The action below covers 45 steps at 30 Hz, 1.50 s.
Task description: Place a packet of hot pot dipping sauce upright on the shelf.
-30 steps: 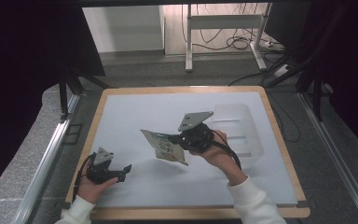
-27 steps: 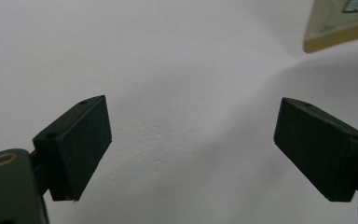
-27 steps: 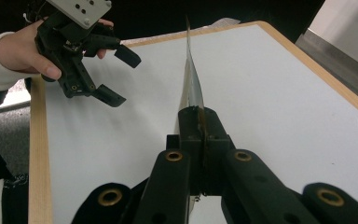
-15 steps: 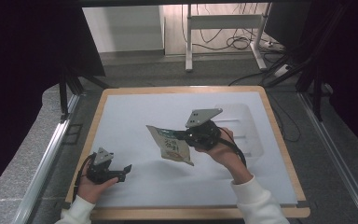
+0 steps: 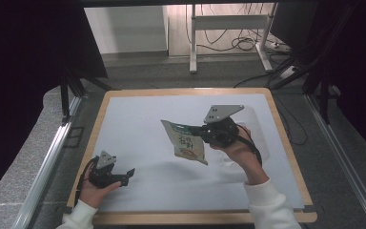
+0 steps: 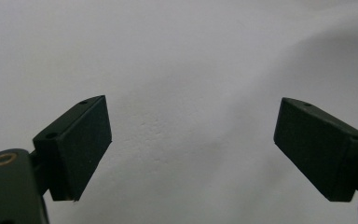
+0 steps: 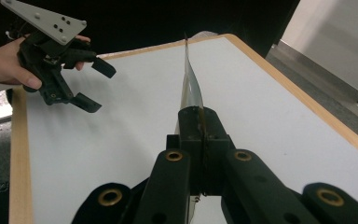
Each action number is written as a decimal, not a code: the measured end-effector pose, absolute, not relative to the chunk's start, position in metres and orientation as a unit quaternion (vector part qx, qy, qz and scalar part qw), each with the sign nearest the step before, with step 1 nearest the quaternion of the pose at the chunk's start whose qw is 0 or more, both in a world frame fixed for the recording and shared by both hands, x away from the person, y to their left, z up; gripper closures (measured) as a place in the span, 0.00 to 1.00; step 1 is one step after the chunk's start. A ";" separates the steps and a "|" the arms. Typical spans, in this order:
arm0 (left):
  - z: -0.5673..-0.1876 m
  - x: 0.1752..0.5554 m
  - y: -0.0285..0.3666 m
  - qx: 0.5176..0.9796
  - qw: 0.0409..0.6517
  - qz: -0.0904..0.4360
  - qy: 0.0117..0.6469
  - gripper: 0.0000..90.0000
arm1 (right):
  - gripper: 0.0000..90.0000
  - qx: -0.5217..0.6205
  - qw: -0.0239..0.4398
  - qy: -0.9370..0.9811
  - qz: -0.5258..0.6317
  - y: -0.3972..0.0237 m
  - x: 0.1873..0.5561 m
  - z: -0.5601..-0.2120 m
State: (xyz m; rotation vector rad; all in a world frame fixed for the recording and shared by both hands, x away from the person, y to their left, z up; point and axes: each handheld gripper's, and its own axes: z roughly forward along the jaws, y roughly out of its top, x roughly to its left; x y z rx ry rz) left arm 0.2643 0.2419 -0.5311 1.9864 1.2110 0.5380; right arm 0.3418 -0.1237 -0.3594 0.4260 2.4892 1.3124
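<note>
A flat snack packet (image 5: 186, 142) with green and white print hangs above the middle of the table, held by its right edge. My right gripper (image 5: 201, 130) is shut on it; in the right gripper view the packet (image 7: 189, 84) stands edge-on, rising from the closed jaws (image 7: 200, 122). My left gripper (image 5: 126, 174) rests low at the table's front left, open with nothing between its pads (image 6: 81, 142). From the right gripper view it (image 7: 98, 86) appears open at the upper left, held by a hand.
The table top is a white board (image 5: 143, 124) with a wooden rim (image 5: 286, 138). A clear plastic tray (image 5: 259, 138) lies at the right, behind my right hand. Beyond the table are a metal frame and cables on the floor (image 5: 238, 43).
My right gripper has carried the packet up and to the right over the last second. My left gripper has stayed in place.
</note>
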 end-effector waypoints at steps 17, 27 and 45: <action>-0.532 0.264 0.241 0.774 0.366 0.210 0.471 0.12 | 0.99 0.169 0.157 0.852 0.470 -0.146 0.350 -0.352; -0.532 0.264 0.240 0.774 0.366 0.212 0.472 0.12 | 0.99 0.176 0.162 0.845 0.479 -0.159 0.353 -0.346; -0.533 0.265 0.240 0.774 0.365 0.212 0.472 0.12 | 0.99 0.189 0.174 0.829 0.496 -0.183 0.358 -0.336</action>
